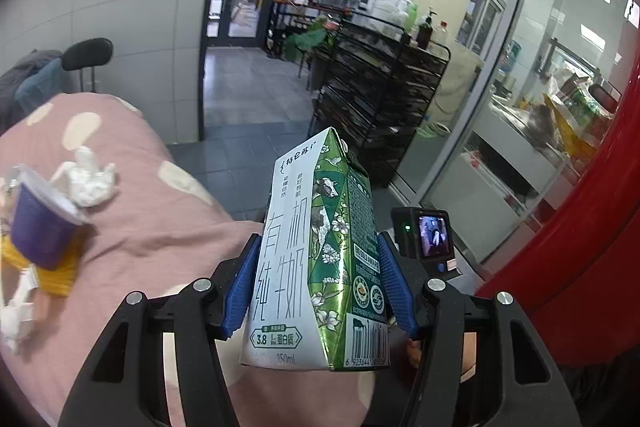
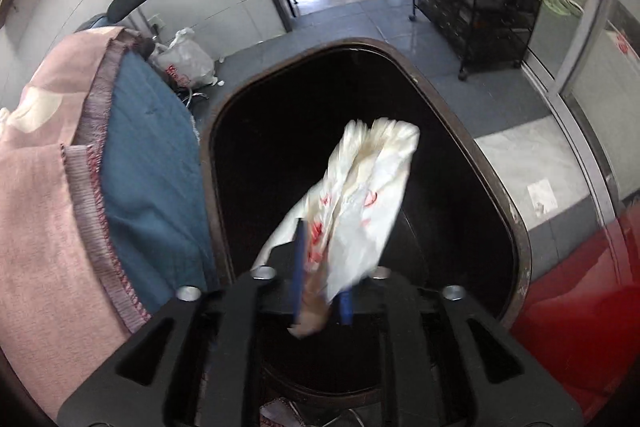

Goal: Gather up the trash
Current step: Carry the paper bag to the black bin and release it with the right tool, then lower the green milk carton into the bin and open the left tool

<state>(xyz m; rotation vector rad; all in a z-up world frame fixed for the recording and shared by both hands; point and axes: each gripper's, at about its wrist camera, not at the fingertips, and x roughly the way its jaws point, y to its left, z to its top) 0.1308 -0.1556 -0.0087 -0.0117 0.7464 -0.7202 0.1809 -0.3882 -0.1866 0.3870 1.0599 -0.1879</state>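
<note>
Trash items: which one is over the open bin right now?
The white plastic bag with red print, between the right gripper's fingers above the dark bin. The milk carton sits in the left gripper; cup and tissue lie on the pink cloth.

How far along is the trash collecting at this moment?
Done: cannot tell; the bin looks dark inside. In hand: the right tool has a white wrapper over the bin; the left tool grips a milk carton. Left: purple cup and crumpled tissue on the pink blanket.

Milk carton (image 1: 316, 259): white face printed "有机纯牛奶", "3.8 蛋白质" and "250mL"; green side carries a barcode beginning "6 923644".
</note>
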